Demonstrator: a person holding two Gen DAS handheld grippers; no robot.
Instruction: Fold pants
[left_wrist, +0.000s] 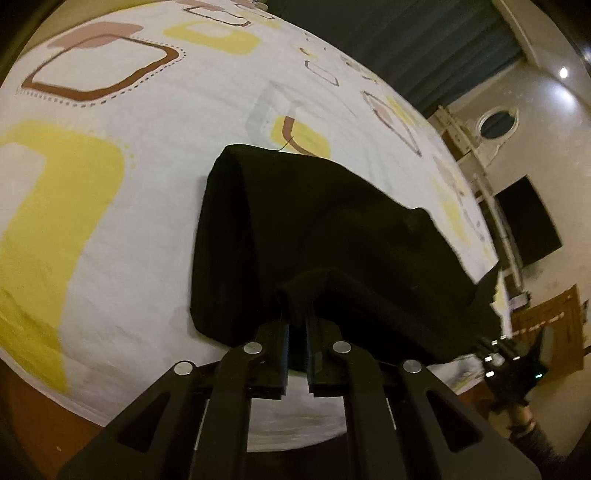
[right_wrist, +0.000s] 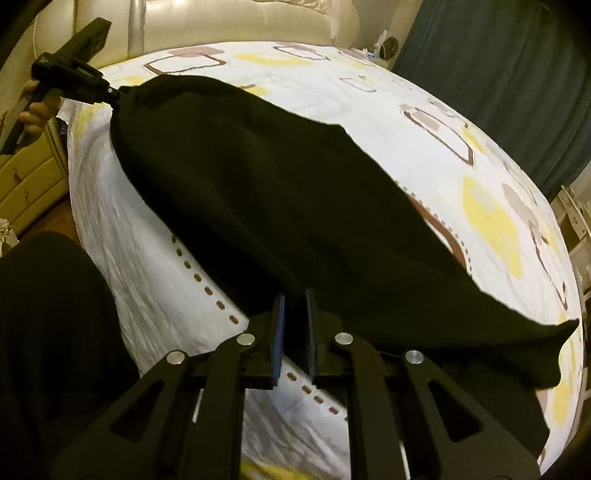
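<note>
Where pants (right_wrist: 280, 206) drape, patterned bedsheet (left_wrist: 155, 206), dark curtain (right_wrist: 498, 74)

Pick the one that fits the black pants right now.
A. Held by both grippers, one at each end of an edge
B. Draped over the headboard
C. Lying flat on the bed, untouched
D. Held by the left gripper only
A: the left gripper and the right gripper each pinch the pants, which hang between them over the bed.
</note>
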